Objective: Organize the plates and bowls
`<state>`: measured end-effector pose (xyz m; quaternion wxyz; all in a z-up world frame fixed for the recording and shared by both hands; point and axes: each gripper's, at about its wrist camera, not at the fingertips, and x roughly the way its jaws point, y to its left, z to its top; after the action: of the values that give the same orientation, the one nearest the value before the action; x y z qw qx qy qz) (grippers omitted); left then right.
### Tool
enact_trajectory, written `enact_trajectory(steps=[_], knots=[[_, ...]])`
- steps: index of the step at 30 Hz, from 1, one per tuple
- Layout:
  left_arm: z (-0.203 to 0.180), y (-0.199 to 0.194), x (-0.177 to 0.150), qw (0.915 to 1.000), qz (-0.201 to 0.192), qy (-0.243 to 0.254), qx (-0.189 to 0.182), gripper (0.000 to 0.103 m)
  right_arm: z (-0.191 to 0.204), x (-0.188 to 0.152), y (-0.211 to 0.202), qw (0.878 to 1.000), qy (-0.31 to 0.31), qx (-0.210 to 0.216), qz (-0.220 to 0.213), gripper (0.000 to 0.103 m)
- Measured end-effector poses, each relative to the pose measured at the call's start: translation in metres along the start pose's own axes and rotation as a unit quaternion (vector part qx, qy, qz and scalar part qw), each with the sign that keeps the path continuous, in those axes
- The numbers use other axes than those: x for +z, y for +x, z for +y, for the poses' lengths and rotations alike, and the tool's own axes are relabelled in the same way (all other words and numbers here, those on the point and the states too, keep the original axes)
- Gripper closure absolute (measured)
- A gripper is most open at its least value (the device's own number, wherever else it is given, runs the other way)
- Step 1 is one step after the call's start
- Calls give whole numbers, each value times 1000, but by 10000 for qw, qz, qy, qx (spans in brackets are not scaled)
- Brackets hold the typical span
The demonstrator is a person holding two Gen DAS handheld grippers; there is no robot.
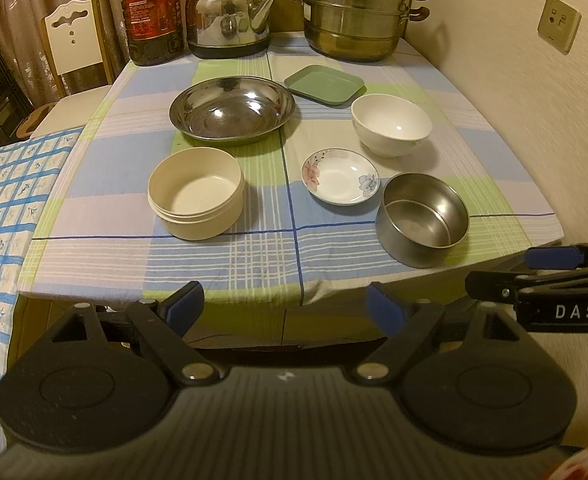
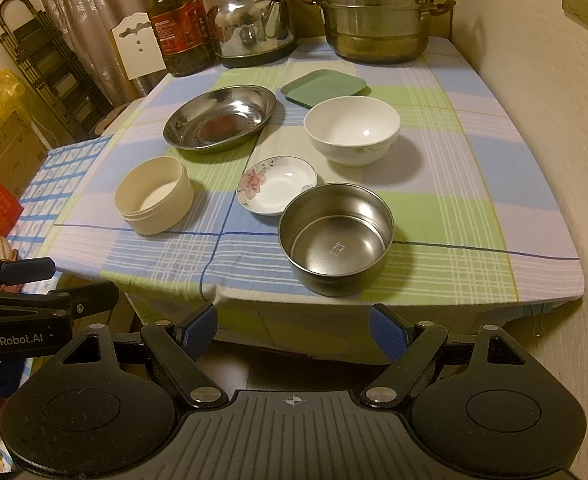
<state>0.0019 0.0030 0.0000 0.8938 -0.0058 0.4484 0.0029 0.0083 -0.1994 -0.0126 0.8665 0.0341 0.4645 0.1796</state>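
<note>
Both grippers, left gripper (image 1: 283,306) and right gripper (image 2: 292,327), hang wide and empty; just ahead, steel bowl (image 2: 336,238) near table edge (image 2: 334,300) risks being knocked off.

A table (image 2: 494,184) carries everything, covered by a plaid cloth of blue, green and lilac bands that hangs over its near edge. Along the far edge stand a large cooking oil bottle (image 2: 179,24), a shiny steel kettle (image 2: 253,26) and a stacked steel steamer pot (image 2: 378,12). Nearer lie a wide shallow steel dish (image 2: 219,120) and a green square plate (image 2: 324,86), possibly two stacked. Just in front of the green plate sits a white ceramic bowl (image 2: 352,130). Closest to the near edge are a cream round container (image 2: 153,196), a small flowered saucer (image 2: 275,184) and a steel bowl (image 2: 336,238), its rim overlapping the saucer's edge in this view.
</note>
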Motion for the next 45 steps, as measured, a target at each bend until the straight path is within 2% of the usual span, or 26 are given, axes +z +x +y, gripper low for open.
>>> enact_trajectory(steps=[45], knots=[[0, -1, -1, 10000, 2, 9, 10, 16, -3, 3, 0, 10000, 0, 5, -5, 20]])
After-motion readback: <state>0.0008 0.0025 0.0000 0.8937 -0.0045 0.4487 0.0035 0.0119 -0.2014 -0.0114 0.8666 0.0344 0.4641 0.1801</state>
